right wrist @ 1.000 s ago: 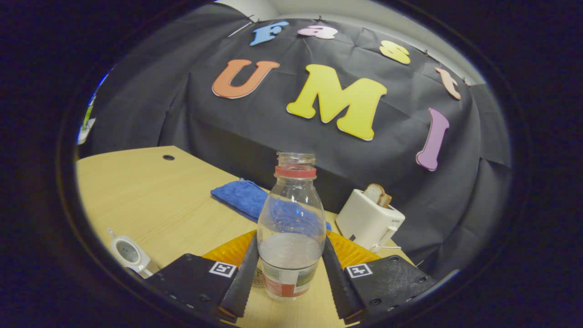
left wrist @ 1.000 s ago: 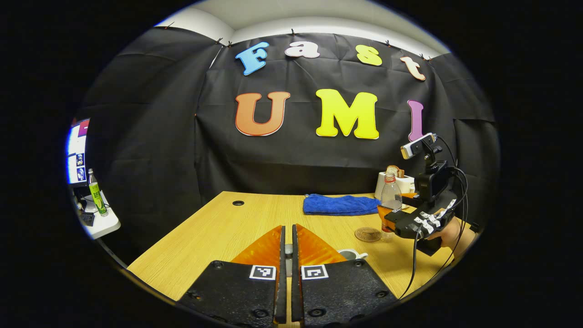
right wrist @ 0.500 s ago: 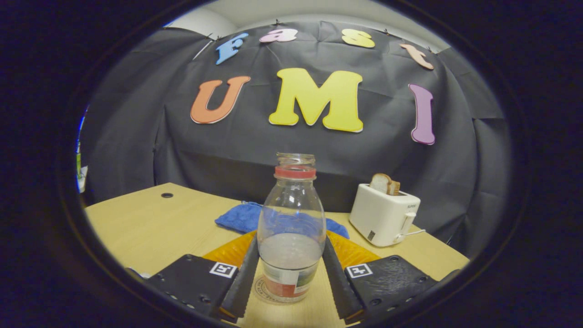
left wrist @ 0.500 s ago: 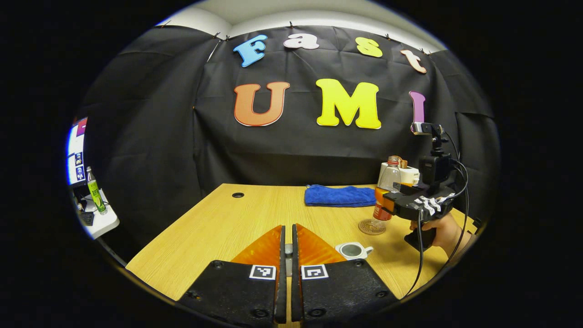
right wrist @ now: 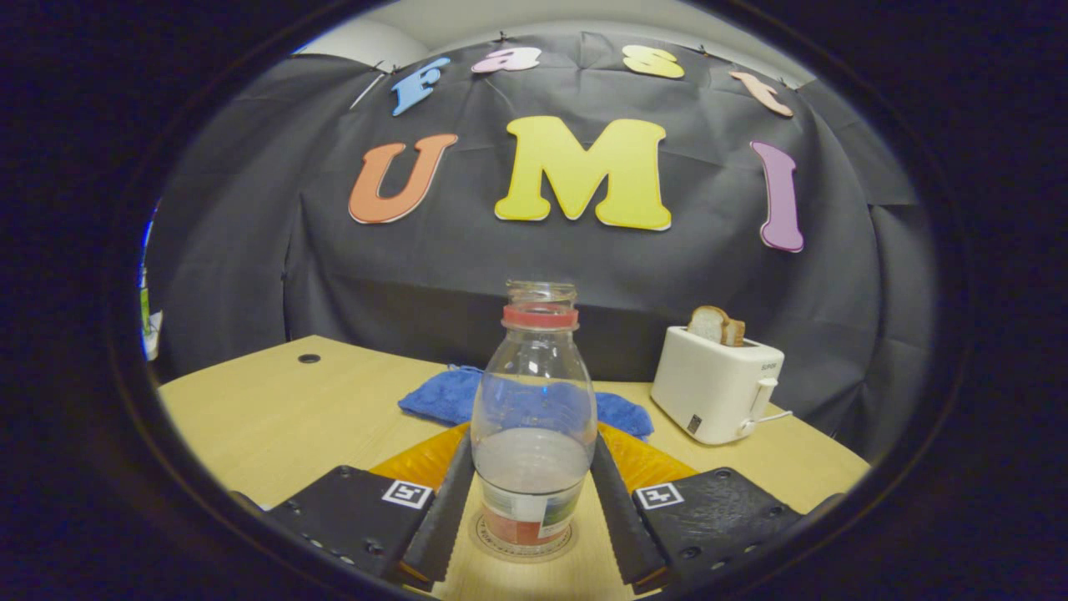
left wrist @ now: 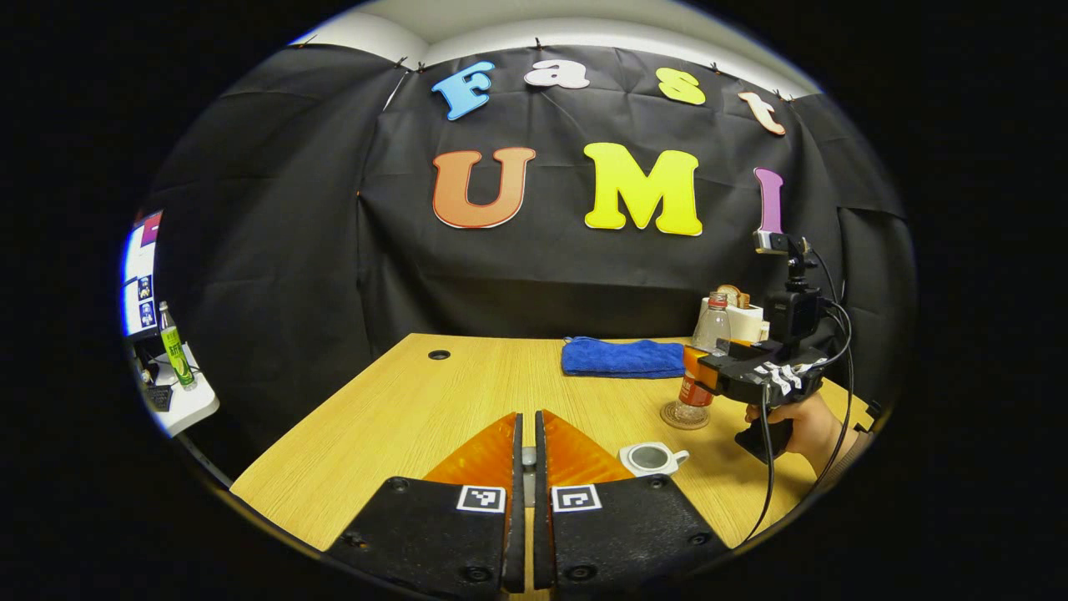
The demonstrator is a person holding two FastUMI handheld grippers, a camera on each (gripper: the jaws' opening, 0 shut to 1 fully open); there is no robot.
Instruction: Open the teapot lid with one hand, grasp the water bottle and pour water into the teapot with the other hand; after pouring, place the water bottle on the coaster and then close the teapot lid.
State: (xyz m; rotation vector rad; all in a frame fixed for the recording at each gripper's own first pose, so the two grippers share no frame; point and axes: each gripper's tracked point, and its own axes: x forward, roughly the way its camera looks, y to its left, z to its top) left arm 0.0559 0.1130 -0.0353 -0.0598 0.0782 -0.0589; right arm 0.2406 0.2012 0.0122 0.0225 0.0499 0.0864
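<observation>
In the right gripper view a clear water bottle [right wrist: 534, 392] with a red neck ring, no cap and some water in it stands upright on a round brown coaster [right wrist: 484, 537]. My right gripper [right wrist: 531, 438] is shut on its lower body. The left gripper view shows that gripper [left wrist: 697, 373] and a hand [left wrist: 805, 421] at the right, with the bottle [left wrist: 712, 327] on the coaster [left wrist: 672, 416]. Just in front of them sits a small white teapot [left wrist: 651, 457] with its top uncovered. My left gripper [left wrist: 526, 415] is shut on a small grey piece, the teapot lid [left wrist: 528, 457], mostly hidden.
A blue cloth [left wrist: 622, 359] lies at the back of the wooden table [left wrist: 417, 409]. A white toaster [right wrist: 717, 384] with bread in it stands at the back right. A side desk with a green bottle [left wrist: 175, 351] and a screen [left wrist: 138, 275] is far left.
The right gripper levelled out and brought the bottle down upright onto the coaster. The left gripper stayed shut and nearly still.
</observation>
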